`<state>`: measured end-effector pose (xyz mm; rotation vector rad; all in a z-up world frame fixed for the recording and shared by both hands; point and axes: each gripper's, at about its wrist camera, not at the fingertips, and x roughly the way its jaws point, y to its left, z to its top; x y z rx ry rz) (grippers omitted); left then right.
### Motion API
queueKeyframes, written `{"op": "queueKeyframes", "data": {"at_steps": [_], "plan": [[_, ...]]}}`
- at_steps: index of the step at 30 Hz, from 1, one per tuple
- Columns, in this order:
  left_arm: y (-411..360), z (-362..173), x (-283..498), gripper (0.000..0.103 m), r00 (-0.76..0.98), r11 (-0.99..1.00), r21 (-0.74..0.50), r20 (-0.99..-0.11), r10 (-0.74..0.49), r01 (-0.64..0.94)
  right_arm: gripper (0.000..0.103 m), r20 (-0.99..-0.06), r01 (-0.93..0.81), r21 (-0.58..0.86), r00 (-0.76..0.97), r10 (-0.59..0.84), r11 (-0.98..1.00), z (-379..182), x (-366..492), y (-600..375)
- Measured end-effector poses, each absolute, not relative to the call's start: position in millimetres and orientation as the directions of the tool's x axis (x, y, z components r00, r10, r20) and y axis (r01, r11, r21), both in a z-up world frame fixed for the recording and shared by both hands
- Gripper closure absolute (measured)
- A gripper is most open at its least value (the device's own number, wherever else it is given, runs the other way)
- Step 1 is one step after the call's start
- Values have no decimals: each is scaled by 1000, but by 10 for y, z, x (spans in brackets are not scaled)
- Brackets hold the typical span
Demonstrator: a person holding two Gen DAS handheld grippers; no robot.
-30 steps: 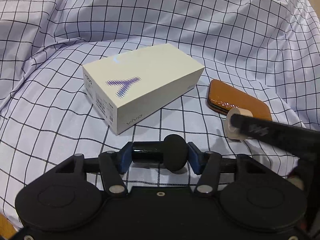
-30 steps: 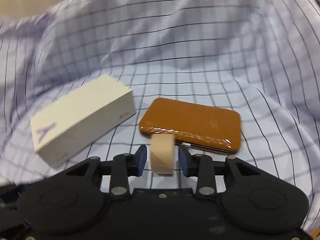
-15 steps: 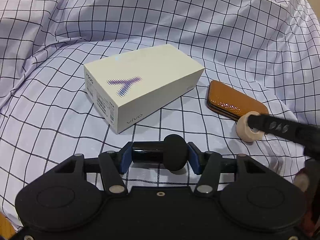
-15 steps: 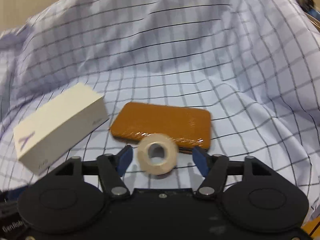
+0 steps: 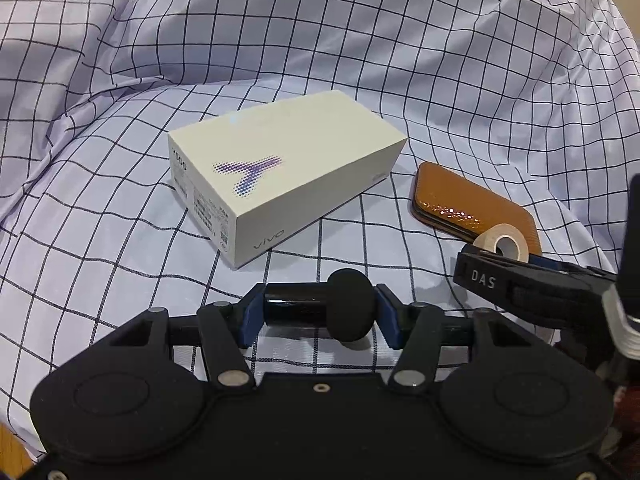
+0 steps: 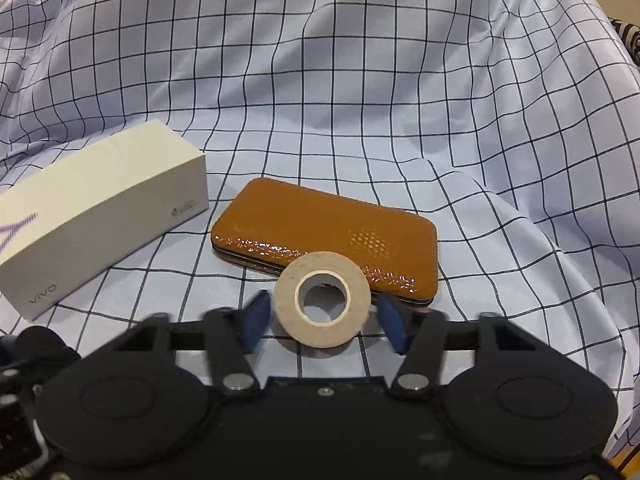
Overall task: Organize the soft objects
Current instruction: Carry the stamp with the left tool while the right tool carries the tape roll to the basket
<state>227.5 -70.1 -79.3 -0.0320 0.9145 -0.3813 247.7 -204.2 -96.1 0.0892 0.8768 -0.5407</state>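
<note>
My left gripper (image 5: 320, 312) is shut on a black cylinder with a round foam head (image 5: 340, 310), held just above the checked cloth (image 5: 120, 240). My right gripper (image 6: 322, 324) is open; a beige tape roll (image 6: 322, 300) lies flat on the cloth between its fingers, touching the near edge of a brown leather case (image 6: 328, 228). The roll (image 5: 502, 240) and case (image 5: 460, 204) also show at the right of the left wrist view, behind the right gripper's finger (image 5: 500, 280).
A white vivo phone box (image 5: 280, 176) lies on the cloth left of the case; it also shows in the right wrist view (image 6: 100, 208). The cloth rises in folds at the back and sides. A striped item (image 6: 632, 36) shows at the far right edge.
My right gripper opened and let go of the tape roll, which tipped from standing on edge to lying flat against the case. The left gripper has stayed put.
</note>
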Motion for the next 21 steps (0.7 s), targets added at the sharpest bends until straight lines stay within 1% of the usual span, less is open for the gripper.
{"op": "queueKeyframes", "data": {"at_steps": [6, 15, 21], "plan": [[-691, -655, 2202, 49, 566, 931, -191, -750, -342, 310, 56, -759, 488, -85, 533, -374, 869, -827, 2407, -2082], [-665, -368, 1918, 49, 592, 934, -176, -733, -334, 310, 56, -720, 443, 32, 632, -287, 896, -193, 1953, -1957], [-656, -202, 1605, 49, 608, 942, -145, -732, -309, 303, 56, -707, 417, 83, 665, -242, 905, 83, 1500, -1840]]}}
